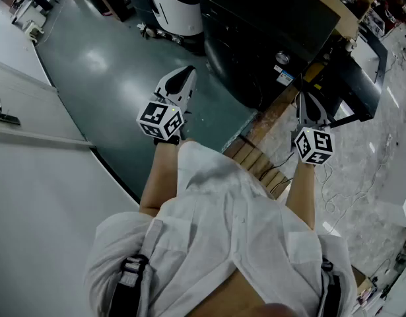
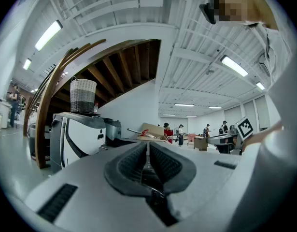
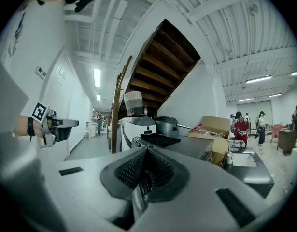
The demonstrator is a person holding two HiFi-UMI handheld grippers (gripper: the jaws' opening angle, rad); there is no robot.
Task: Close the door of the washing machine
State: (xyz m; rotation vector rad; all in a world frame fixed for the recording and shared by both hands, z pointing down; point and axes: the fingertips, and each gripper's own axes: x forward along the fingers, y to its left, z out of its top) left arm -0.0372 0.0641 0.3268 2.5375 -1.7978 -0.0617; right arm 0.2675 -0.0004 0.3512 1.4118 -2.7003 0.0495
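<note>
Floor (image 1: 103,78) is glossy teal paint, lights bounce right off it. Washing machine (image 1: 269,38) has a smooth black casing with a soft sheen, and the white appliance (image 1: 179,5) looks glossy. Shirt (image 1: 222,223) is thin white cloth. Woven basket (image 2: 83,95), bare wood stair beams (image 2: 121,66), plain matt cardboard box (image 3: 218,127).

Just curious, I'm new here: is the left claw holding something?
No, the left gripper has its jaws shut together with nothing between them.
</note>
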